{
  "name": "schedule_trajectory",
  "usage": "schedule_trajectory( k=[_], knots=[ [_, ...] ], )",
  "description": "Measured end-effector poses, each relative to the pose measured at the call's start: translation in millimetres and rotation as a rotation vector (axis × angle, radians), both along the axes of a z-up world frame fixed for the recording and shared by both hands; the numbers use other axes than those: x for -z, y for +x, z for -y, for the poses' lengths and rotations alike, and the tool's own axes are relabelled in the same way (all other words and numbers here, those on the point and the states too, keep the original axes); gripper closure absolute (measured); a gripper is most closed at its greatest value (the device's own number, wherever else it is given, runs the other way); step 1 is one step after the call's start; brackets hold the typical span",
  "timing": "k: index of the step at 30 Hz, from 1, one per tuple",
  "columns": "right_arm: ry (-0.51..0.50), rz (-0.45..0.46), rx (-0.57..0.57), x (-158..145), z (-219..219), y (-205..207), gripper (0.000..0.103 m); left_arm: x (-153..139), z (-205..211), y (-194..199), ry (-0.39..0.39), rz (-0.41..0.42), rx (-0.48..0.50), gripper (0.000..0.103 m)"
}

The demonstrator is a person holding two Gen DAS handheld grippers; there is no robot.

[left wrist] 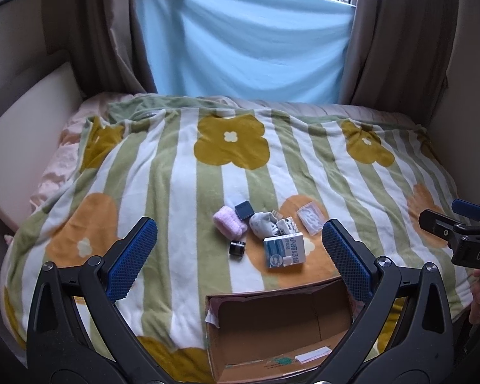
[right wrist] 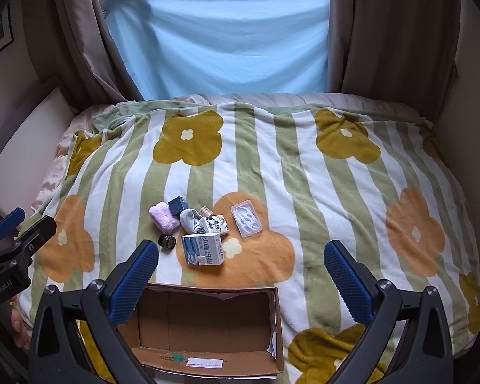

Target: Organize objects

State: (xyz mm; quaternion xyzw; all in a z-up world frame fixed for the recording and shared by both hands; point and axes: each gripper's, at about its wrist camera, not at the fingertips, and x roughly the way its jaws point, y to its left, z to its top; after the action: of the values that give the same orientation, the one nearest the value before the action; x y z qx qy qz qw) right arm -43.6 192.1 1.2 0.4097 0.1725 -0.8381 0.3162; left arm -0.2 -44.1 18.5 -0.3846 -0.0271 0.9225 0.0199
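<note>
Risk: the soft blanket [right wrist: 272, 166] could let the small things roll or tip when pushed.
Things: a blue box [right wrist: 202, 249], pink cloth [right wrist: 164, 218] and clear case [right wrist: 246, 218] lie on the bed, just past the empty cardboard box [right wrist: 208, 323].
Left gripper [left wrist: 238, 257]: wide apart, holding nothing, things ahead.
Right gripper [right wrist: 240, 275]: wide apart, holding nothing.

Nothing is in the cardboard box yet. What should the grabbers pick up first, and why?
Probably the blue-and-white carton. It lies nearest the empty cardboard box, and both the right gripper and left gripper are open and holding nothing. I would move the right gripper forward and down onto it.
</note>
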Motion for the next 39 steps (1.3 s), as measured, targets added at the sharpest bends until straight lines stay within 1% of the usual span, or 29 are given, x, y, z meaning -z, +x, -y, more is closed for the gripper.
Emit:
schedule_trajectory(
  k=[2, 5, 9, 13, 18, 22, 27, 33, 37, 39],
  knots=[
    [-0.004, 0.018, 0.002, 1.4, -1.9, -1.4, 0.001, 1.5, 2.7, -5.1, -0.015, 0.004, 0.037, 0.001],
    [0.006, 0.043, 0.0, 6.9, 2.6, -4.7, 0.001, 7.0, 5.5, -16.5, -0.063, 0.01, 0.104, 0.0],
    [0.039, 0.071, -0.006, 22.0, 16.1, -9.5, 0.001, 28.1, 10.0, -39.0, -0.099, 0.04, 0.194, 0.0],
    [0.087, 0.112, -0.003, 51.2, 33.5, -15.6, 0.001, 65.1, 17.8, -70.7, -0.096, 0.09, 0.244, 0.0],
    [0.163, 0.163, -0.01, 104.9, 62.8, -21.1, 0.001, 125.7, 20.1, -108.1, -0.098, 0.146, 0.286, 0.001],
    [0.239, 0.217, -0.006, 152.4, 91.3, -24.5, 0.001, 173.6, 21.7, -136.4, -0.095, 0.199, 0.289, 0.001],
    [0.298, 0.261, -0.008, 197.1, 126.0, -31.5, 0.001, 221.8, 21.2, -162.3, -0.108, 0.244, 0.303, 0.001],
    [0.363, 0.265, 0.042, 236.9, 153.8, -47.5, 0.001, 269.2, 14.3, -185.6, -0.171, 0.282, 0.343, 0.001],
    [0.392, 0.304, 0.067, 259.2, 164.9, -56.7, 0.001, 291.2, 12.9, -200.3, -0.196, 0.301, 0.378, 0.001],
    [0.413, 0.304, 0.068, 266.9, 170.2, -58.3, 0.001, 299.6, 11.1, -205.2, -0.215, 0.303, 0.398, 0.001]
  ],
)
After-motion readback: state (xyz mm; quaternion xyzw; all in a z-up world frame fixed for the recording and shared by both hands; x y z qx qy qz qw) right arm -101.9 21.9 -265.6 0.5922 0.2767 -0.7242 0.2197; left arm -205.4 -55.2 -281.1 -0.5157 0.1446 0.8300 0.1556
